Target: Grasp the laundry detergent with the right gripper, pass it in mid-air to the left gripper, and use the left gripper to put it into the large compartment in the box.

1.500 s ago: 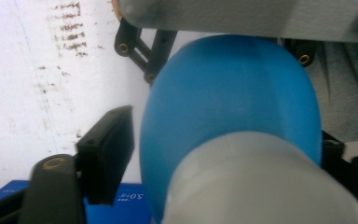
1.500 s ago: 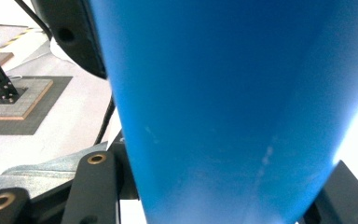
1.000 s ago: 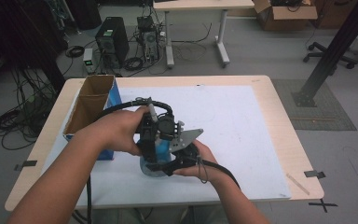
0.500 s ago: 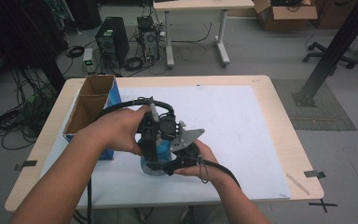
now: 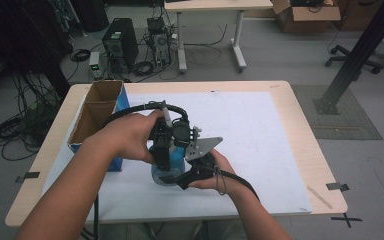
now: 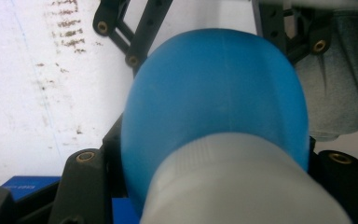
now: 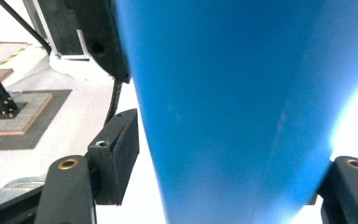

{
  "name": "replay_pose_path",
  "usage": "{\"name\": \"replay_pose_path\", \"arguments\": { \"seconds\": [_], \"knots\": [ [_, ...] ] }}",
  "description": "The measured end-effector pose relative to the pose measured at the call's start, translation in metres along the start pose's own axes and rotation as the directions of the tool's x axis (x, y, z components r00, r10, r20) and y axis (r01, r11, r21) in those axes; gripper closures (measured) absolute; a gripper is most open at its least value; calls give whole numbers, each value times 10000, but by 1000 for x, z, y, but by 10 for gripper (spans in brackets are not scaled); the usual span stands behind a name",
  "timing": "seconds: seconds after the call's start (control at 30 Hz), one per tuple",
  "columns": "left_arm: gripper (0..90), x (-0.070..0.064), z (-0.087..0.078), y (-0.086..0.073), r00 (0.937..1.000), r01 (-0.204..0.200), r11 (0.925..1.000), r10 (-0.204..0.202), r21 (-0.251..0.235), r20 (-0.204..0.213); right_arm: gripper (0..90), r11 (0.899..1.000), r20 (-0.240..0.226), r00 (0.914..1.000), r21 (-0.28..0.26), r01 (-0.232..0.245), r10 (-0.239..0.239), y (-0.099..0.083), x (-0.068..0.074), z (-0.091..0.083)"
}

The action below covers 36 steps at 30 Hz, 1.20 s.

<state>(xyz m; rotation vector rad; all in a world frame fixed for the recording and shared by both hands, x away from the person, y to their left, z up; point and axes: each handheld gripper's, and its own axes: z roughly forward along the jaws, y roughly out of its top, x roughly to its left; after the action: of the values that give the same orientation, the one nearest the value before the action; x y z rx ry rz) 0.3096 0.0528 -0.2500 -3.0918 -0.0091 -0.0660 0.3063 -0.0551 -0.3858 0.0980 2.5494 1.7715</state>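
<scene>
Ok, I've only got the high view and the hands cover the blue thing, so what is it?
Observer: A blue bottle with a pale ribbed cap, seen in the left gripper view.
Operator: Where's the left gripper on it?
Observer: The left gripper has its jaws tight on either side of the bottle's shoulder, just below the cap.
Operator: And the right one?
Observer: The right gripper spans the bottle's blue body, with one black pad at its wall.
</scene>
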Motion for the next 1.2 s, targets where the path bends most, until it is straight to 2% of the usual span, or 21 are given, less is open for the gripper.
{"name": "replay_pose_path", "arguments": {
  "seconds": [0.43, 0.67, 0.93, 1.1, 1.2],
  "knots": [
    [397, 2, -2, 6, 10000, 15, 9999, -15, 131, 16, 177, 9994, 367, 9990, -224, -256, 264, -2, -3, -10],
    [397, 5, -2, 7, 9998, 203, 9994, -203, 286, -10, 59, 9993, 482, 9982, -102, -362, 366, -2, -3, -14],
    [395, 9, -3, 8, 9984, 565, 9980, -567, 285, 45, 13, 9997, 573, 9981, 70, -249, 245, 0, -9, -27],
    [394, 10, -5, 8, 9973, 725, 9971, -723, 243, -91, 2, 9993, 716, 9971, 237, -291, 273, 2, -13, -38],
    [394, 14, -10, 7, 9924, 1218, 9923, -1215, 214, -172, 2, 9991, 868, 9960, 361, -223, 191, 4, -15, -48]
  ]
}}
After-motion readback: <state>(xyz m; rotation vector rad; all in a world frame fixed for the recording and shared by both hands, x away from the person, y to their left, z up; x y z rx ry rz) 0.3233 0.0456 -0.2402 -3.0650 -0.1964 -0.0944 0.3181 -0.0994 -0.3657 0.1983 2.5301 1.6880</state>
